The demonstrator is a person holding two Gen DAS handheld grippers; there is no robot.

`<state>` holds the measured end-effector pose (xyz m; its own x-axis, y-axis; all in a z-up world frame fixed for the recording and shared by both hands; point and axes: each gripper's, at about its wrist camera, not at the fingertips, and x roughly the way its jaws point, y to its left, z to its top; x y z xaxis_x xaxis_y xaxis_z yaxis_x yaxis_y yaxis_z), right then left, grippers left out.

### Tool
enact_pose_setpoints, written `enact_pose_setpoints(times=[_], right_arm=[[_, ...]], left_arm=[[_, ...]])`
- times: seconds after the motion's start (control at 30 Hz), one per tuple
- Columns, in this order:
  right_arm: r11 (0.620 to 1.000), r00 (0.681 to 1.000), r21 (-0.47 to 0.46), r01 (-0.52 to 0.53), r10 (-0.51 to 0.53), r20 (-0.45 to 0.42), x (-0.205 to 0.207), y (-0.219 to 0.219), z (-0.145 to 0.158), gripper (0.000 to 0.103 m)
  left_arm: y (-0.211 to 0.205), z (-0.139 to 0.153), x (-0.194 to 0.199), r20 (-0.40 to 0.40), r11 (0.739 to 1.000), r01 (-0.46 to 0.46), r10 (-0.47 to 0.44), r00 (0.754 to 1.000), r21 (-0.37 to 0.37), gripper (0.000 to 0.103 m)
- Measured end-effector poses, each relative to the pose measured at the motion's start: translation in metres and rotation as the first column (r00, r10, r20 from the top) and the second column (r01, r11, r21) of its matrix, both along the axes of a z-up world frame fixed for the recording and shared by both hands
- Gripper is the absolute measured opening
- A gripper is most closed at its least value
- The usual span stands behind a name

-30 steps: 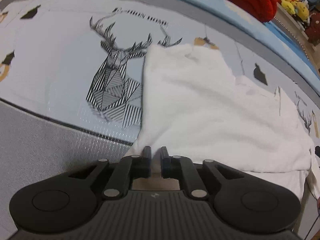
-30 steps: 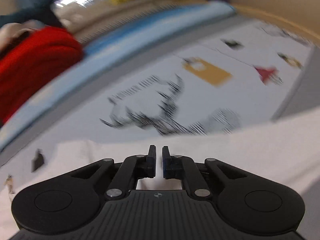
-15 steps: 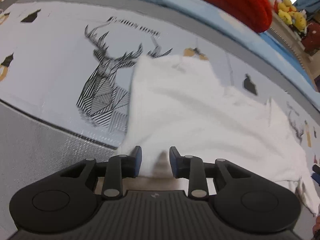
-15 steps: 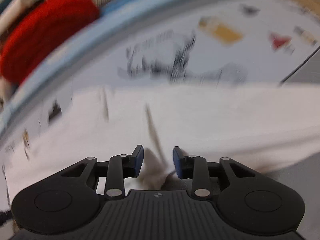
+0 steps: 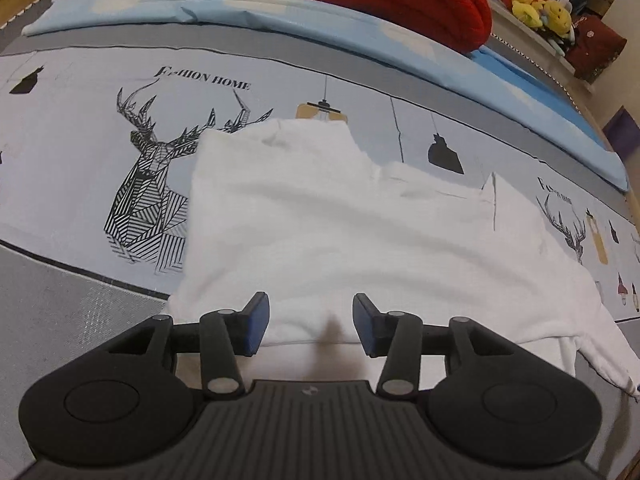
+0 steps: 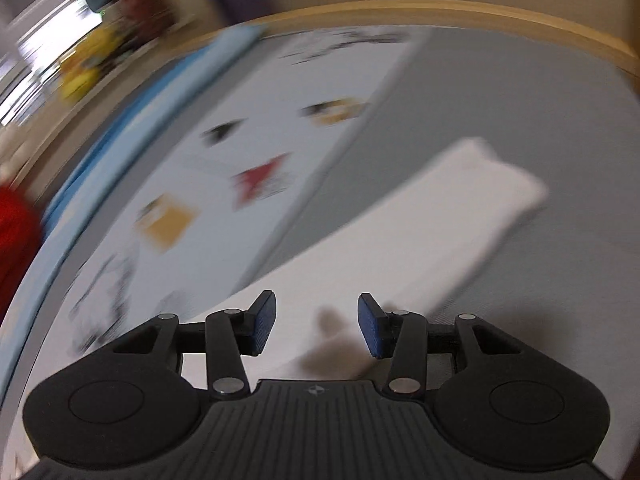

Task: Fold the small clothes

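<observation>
One white garment (image 5: 332, 220) lay spread on the printed bedspread (image 5: 80, 128), filling the middle and right of the left wrist view; one fold appeared done, since a straight doubled edge ran down its left side beside the deer print (image 5: 148, 188), and a second layer showed beneath its near hem at the bottom centre; what was left, as I judged it, was the sleeve end trailing loose at the lower right of that frame and at least one more fold to make a compact bundle. The garment's long axis ran from the left centre to the lower right of the left wrist view, with the narrow neck end pointing toward the top of the frame; in the blurred right wrist view a white sleeve-like strip (image 6: 440, 216) stretched from the bottom centre to the right middle, ending on the grey band of the cover. The left gripper (image 5: 310, 322) stood with jaws spread, having just been opening, the near hem lying between them but not pinched; the right gripper (image 6: 316, 326) was likewise spread and had just been opening, white cloth under it and nothing clamped.
</observation>
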<state>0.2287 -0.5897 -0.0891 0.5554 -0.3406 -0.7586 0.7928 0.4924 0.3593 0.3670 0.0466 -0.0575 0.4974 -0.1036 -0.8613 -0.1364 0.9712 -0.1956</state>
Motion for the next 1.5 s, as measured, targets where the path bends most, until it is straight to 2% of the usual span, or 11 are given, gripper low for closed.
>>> enact_pose_setpoints(times=[0.3, 0.43, 0.57, 0.67, 0.83, 0.97, 1.1, 1.2, 1.27, 1.33, 1.5], right_arm=[[0.972, 0.976, 0.102, 0.212, -0.216, 0.029, -0.046, -0.073, -0.042, 0.046], [0.976, 0.976, 0.074, 0.203, -0.207, 0.06, -0.045, -0.075, -0.047, 0.006], [0.973, 0.971, 0.007, 0.23, -0.23, 0.069, -0.039, -0.061, -0.033, 0.005], [0.97, 0.98, -0.149, 0.19, -0.179, 0.082, -0.019, -0.035, 0.005, 0.005], [0.925, 0.971, -0.374, -0.067, 0.147, 0.191, 0.034, 0.086, 0.078, 0.005], [0.817, 0.807, -0.46, -0.346, 0.51, 0.298, 0.06, 0.221, 0.117, 0.005], [0.638, 0.497, -0.414, -0.649, 0.768, 0.404, 0.072, 0.341, 0.117, 0.006], [0.445, 0.35, -0.227, -0.866, 0.865, 0.361, 0.081, 0.409, 0.085, 0.017], [0.391, 0.35, -0.1, -0.915, 0.892, 0.287, 0.083, 0.433, 0.07, 0.017], [0.396, 0.387, -0.009, -0.918, 0.903, 0.189, 0.086, 0.44, 0.067, 0.017], [0.573, 0.572, 0.02, -0.819, 0.814, 0.103, 0.092, 0.395, 0.07, 0.036]], left_arm=[[-0.003, -0.004, 0.003, -0.009, 1.0, 0.002, -0.002, 1.0, 0.004, 0.051], [0.0, -0.003, 0.003, -0.006, 1.0, 0.0, 0.0, 1.0, -0.003, 0.051], [0.009, 0.001, 0.002, 0.001, 1.0, -0.022, 0.022, 1.0, -0.014, 0.051], [0.019, 0.006, 0.0, 0.009, 0.999, -0.039, 0.04, 0.999, -0.019, 0.051], [0.043, 0.016, -0.002, 0.026, 0.996, -0.084, 0.085, 0.996, -0.037, 0.051], [0.062, 0.023, -0.004, 0.04, 0.992, -0.116, 0.118, 0.992, -0.052, 0.051], [0.078, 0.027, -0.004, 0.038, 0.985, -0.141, 0.146, 0.989, -0.098, 0.05], [0.087, 0.027, -0.002, 0.033, 0.978, -0.153, 0.159, 0.987, -0.139, 0.046], [0.091, 0.024, -0.002, 0.02, 0.973, -0.158, 0.164, 0.986, -0.17, 0.039], [0.092, 0.021, 0.0, 0.012, 0.967, -0.151, 0.157, 0.988, -0.203, 0.03], [0.085, 0.004, 0.006, -0.018, 0.958, -0.136, 0.136, 0.991, -0.252, 0.025]])
